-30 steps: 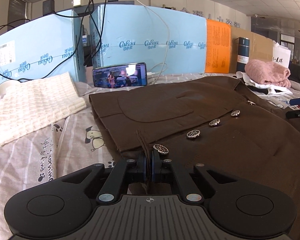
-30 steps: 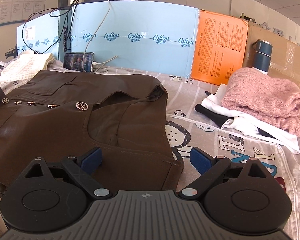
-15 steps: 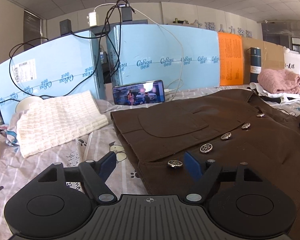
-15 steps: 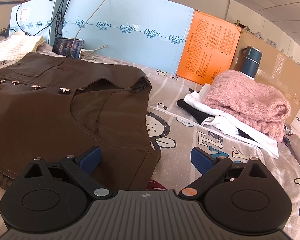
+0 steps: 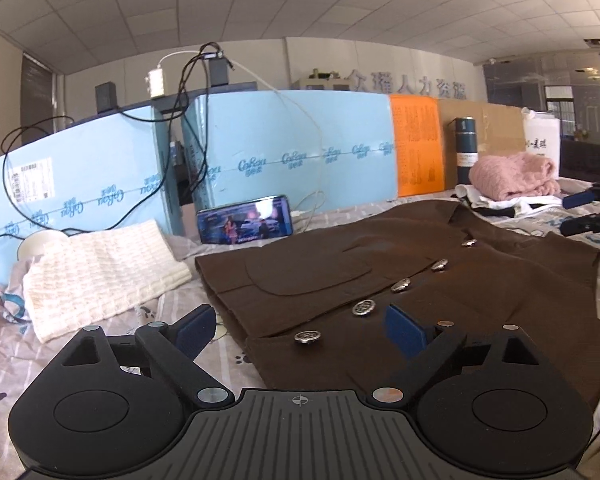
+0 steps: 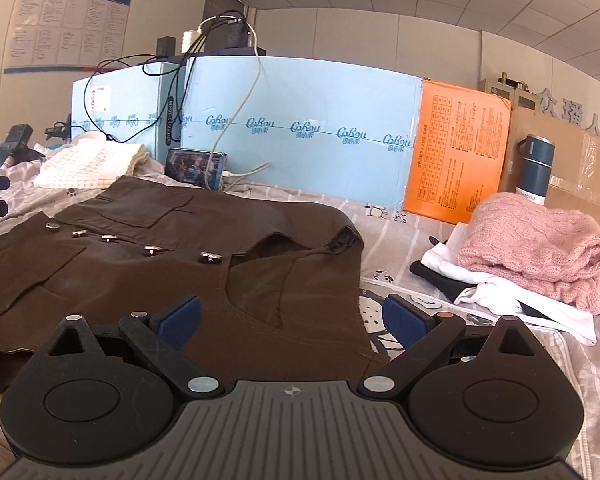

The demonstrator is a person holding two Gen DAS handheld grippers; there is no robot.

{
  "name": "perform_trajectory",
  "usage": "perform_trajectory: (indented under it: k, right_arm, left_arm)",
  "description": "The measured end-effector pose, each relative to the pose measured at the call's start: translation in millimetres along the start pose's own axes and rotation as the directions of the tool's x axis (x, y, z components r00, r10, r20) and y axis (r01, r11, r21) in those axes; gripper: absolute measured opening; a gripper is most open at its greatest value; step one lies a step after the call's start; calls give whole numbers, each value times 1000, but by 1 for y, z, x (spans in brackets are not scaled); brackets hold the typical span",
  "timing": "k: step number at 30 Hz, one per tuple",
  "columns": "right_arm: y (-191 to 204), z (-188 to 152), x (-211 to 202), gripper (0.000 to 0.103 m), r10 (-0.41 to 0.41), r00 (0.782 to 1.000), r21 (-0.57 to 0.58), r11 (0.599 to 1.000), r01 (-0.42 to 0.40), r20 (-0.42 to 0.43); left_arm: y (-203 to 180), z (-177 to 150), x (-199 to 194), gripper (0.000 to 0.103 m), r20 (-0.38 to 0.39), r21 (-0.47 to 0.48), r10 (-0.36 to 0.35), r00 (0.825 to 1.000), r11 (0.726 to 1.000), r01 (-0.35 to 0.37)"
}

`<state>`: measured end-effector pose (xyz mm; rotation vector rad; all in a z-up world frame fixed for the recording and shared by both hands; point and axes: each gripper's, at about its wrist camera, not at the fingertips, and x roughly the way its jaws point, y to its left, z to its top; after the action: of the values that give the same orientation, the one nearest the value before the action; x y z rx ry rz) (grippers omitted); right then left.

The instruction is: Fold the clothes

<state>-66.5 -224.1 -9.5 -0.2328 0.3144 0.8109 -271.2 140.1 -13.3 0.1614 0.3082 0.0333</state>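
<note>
Both tools hover spread and empty, left tool point(image 5: 298, 330) over the brown vest point(image 5: 440, 280) hem, right tool point(image 6: 292, 320) at its shoulder: best pinch one fabric layer cleanly, clear of the buttons point(image 5: 363, 307)

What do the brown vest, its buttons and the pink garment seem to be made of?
Brown vest: matte woven cloth, apparently; smooth, flat-lying. Buttons: seemingly metal, shiny silver with embossed pattern. Pink garment: chunky knit, probably wool or acrylic; cable ribs show.

brown vest's near hem point(image 6: 80, 344) behind the right gripper's body (small print on the orange box point(image 6: 458, 152) unreadable)
</note>
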Motion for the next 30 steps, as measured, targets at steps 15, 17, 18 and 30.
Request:
perform_trajectory:
  k: [15, 17, 18, 30]
  right_arm:
    - [53, 6, 9, 98, 232, 973, -68, 971, -231, 8]
    - [56, 5, 5, 98, 308, 951, -50, 951, -306, 19]
    - [56, 5, 3, 98, 362, 932, -32, 932, -361, 29]
    - [113, -3, -5, 99, 520, 851, -245, 817, -522, -80]
  left_arm:
    - [-89, -28, -22, 98, -253, 349, -280, 926, 867, 357]
    - [-92, -32, -14, 98, -269, 385, -224, 937, 867, 318]
    - [-93, -33, -12, 98, -266, 402, -200, 943, 866, 298]
    - [-56, -11, -15, 98, -61, 255, -164, 985, 951, 174]
